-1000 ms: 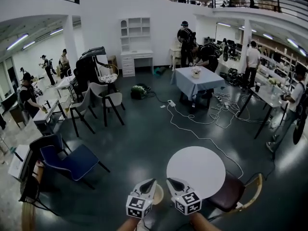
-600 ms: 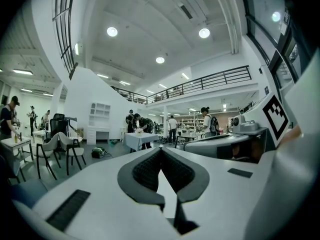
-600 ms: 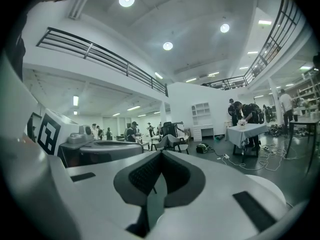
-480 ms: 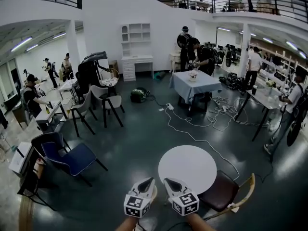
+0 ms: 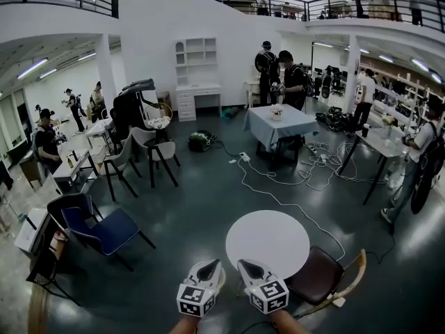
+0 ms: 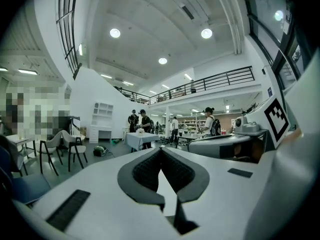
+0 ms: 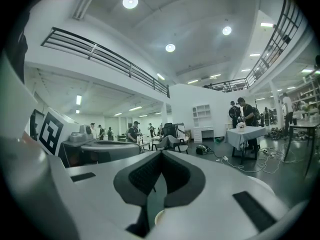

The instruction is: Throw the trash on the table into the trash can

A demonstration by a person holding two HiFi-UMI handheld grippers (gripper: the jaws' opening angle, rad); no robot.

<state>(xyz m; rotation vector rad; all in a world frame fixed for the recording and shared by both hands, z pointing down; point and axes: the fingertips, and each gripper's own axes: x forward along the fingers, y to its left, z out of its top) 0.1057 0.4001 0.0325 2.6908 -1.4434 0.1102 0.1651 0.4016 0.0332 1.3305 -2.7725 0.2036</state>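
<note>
Head view: left tongs (image 5: 214, 264) and right tongs (image 5: 245, 264) fully closed, empty, low centre. Round desk (image 5: 268, 245) has drifted left in frame; person likely walking. Trash, trash can not discernible.

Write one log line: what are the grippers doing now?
left gripper: shut, empty | right gripper: shut, empty | both near round white table

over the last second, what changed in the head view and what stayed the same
The view has shifted: the round white table slid left in the picture and the brown chair beside it shows more fully. Nothing was picked up or let go. The left hand-held gripper and right hand-held gripper stay shut, empty and side by side.
</note>
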